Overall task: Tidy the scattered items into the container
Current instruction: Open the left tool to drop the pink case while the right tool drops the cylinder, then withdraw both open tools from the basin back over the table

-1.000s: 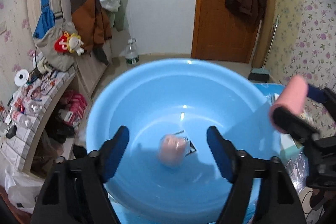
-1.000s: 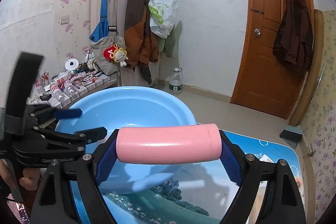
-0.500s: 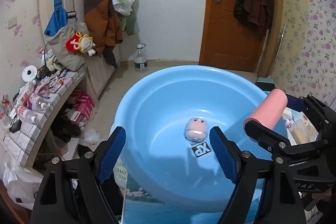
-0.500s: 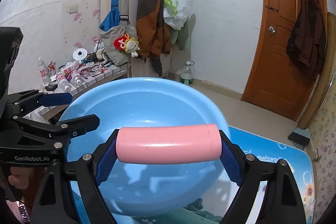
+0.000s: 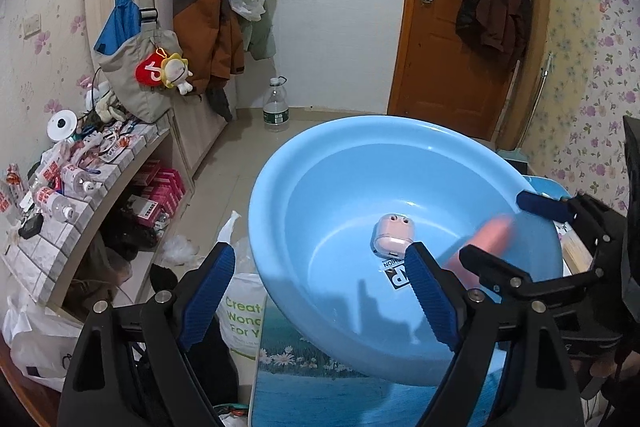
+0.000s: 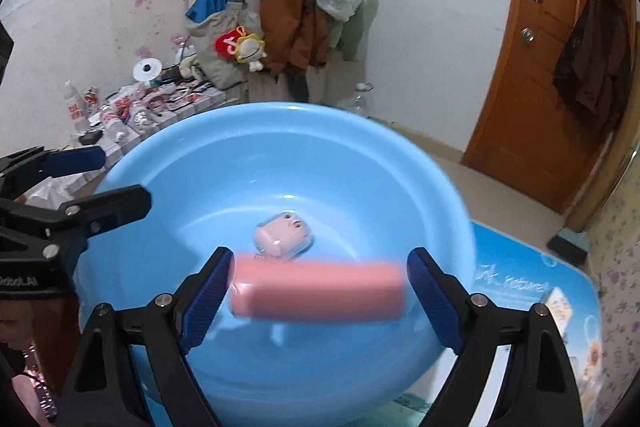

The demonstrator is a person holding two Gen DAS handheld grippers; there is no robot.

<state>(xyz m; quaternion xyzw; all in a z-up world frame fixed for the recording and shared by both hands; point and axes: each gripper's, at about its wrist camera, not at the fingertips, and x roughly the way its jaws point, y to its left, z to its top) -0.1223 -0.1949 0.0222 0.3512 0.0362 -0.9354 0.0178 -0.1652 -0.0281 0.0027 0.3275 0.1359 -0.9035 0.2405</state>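
Note:
A light blue basin (image 5: 340, 167) (image 6: 240, 155) stands on a table with a printed mat. A small pink case (image 5: 392, 237) (image 6: 283, 233) lies on its bottom. My right gripper (image 6: 319, 257) (image 5: 496, 227) hangs over the basin with its jaws opening. A pink cylinder (image 6: 316, 293) (image 5: 490, 233) lies crosswise between its pads, blurred and slipped below them, with a gap showing at the right pad. My left gripper (image 5: 320, 255) (image 6: 120, 175) is at the basin's left rim, its jaws opening with nothing between them.
A tiled shelf (image 5: 80, 179) crowded with small bottles and packets runs along the left wall. Coats and bags (image 5: 208, 7) hang above it. A water bottle (image 5: 276, 107) stands on the floor near a wooden door (image 5: 452, 27). A white bag (image 5: 244, 307) sits below the table edge.
My right gripper came down over the basin and spread its jaws, and the pink cylinder dropped out of the grip. My left gripper slid left towards the rim. The pink case settled on the bottom.

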